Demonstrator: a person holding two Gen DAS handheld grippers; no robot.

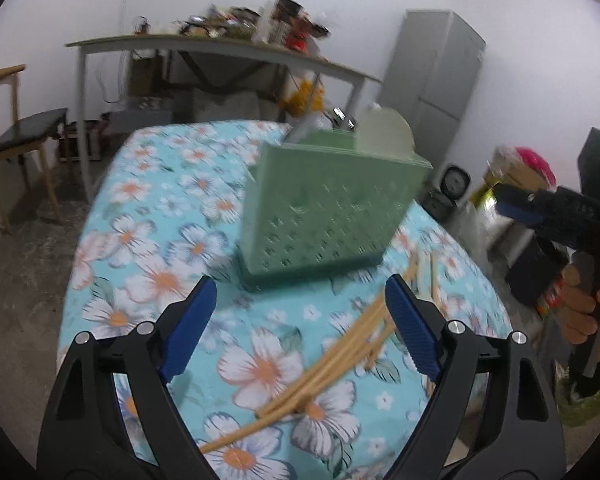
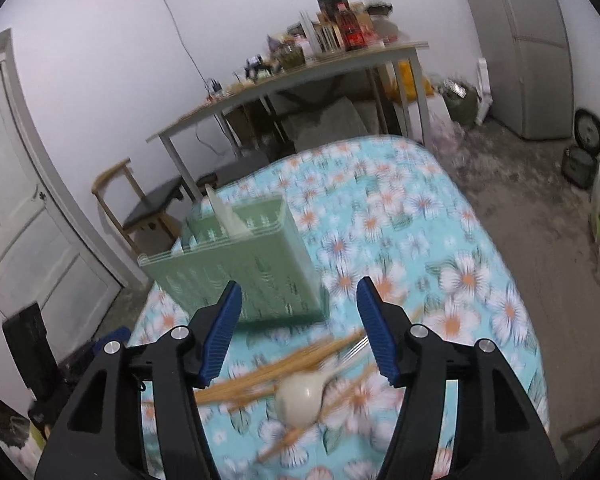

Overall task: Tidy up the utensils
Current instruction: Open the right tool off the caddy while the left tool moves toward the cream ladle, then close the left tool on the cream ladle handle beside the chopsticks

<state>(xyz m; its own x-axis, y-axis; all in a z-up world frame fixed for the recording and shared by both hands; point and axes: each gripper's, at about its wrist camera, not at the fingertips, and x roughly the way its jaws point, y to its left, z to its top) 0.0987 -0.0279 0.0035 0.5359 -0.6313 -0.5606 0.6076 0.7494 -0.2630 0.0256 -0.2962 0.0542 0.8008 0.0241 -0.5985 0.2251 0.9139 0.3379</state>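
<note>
**Green caddy on the floral cloth, chopsticks loose in front**

Stood on the flowered tablecloth [image 1: 148,216]: a perforated green utensil caddy [image 1: 324,208], pale utensil handles [image 2: 226,216] upright inside. Lay scattered just before it: bamboo chopsticks [image 1: 332,356], a cream spoon [image 2: 304,394] among them, fork tines beside. Hovered tilted downward over the pile, jaws spread and empty: left gripper [image 1: 300,320]. Likewise angled down, parted, gripping nothing: right gripper [image 2: 300,324].

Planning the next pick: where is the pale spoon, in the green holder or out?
Out: the spoon lies on the tablecloth among chopsticks, before the holder.
</note>
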